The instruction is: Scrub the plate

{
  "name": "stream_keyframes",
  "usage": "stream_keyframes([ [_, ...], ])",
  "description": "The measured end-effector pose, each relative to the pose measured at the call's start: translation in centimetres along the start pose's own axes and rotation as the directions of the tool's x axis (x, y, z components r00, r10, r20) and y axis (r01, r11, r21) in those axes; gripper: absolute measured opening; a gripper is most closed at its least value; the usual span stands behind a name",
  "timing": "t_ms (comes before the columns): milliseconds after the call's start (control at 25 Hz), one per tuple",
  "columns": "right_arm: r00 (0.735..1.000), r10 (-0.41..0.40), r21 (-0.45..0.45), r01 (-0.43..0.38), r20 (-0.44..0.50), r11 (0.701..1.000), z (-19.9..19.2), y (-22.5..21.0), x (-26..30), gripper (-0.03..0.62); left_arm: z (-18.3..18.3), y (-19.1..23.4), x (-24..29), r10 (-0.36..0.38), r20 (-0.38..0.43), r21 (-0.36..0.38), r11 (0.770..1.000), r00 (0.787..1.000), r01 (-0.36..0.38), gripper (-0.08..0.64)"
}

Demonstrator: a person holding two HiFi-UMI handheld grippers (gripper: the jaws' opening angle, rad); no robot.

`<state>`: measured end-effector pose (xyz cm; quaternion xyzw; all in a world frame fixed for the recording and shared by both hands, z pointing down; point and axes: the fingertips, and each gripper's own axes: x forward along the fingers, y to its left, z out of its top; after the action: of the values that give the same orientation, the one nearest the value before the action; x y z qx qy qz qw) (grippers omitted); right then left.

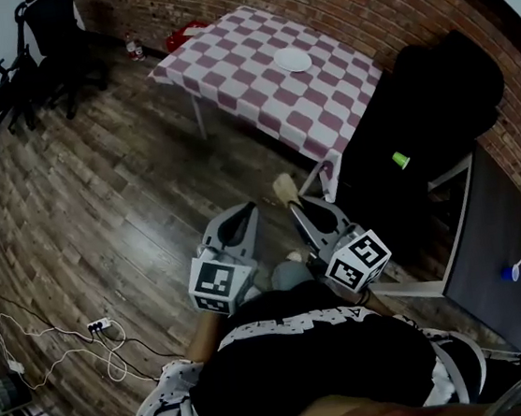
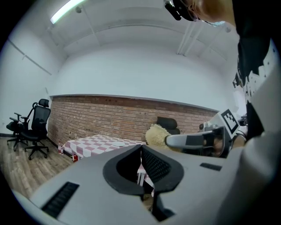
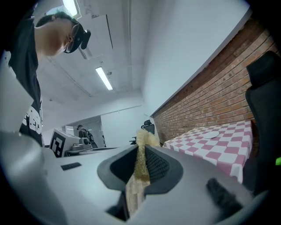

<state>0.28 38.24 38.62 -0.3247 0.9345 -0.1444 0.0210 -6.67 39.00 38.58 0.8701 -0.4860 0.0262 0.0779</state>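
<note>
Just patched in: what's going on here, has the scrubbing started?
Not yet. The person stands on the wood floor, some way short of the checkered table, where the white plate lies with nothing touching it. The right gripper is shut on a yellowish scrub sponge, which sticks out past its jaws. The left gripper is shut and empty. Both are held in front of the person's body, pointing toward the table.

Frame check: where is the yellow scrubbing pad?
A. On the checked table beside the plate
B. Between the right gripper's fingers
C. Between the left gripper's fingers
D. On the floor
B: the scrubbing pad is pinched in the fingers of the right gripper; the left gripper is shut on nothing.
</note>
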Motion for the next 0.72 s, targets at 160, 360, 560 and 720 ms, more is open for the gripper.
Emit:
stream_keyframes([
  [160, 1.000, 0.011, -0.003, -0.011, -0.018, 1.000, 0.0, -0.3, 1.0, 0.054, 0.1, 0.6, 0.3, 0.004, 0.007, -0.011, 1.000, 1.000, -0.004, 0.012],
  [360, 0.999, 0.039, -0.009, -0.039, -0.017, 0.999, 0.3, -0.7, 2.8, 0.054, 0.2, 2.3, 0.9, 0.041, 0.002, -0.012, 0.999, 0.999, -0.041, 0.012],
  [560, 0.998, 0.060, 0.006, -0.060, -0.020, 0.998, 0.3, -1.5, 4.9, 0.054, 0.4, 3.7, 1.6, 0.053, -0.003, 0.002, 0.999, 0.999, -0.053, 0.012],
  [720, 0.997, 0.077, 0.013, -0.077, -0.025, 0.997, 0.5, -2.2, 6.6, 0.054, 0.7, 5.1, 2.6, 0.064, -0.010, -0.001, 0.998, 0.998, -0.064, 0.012],
])
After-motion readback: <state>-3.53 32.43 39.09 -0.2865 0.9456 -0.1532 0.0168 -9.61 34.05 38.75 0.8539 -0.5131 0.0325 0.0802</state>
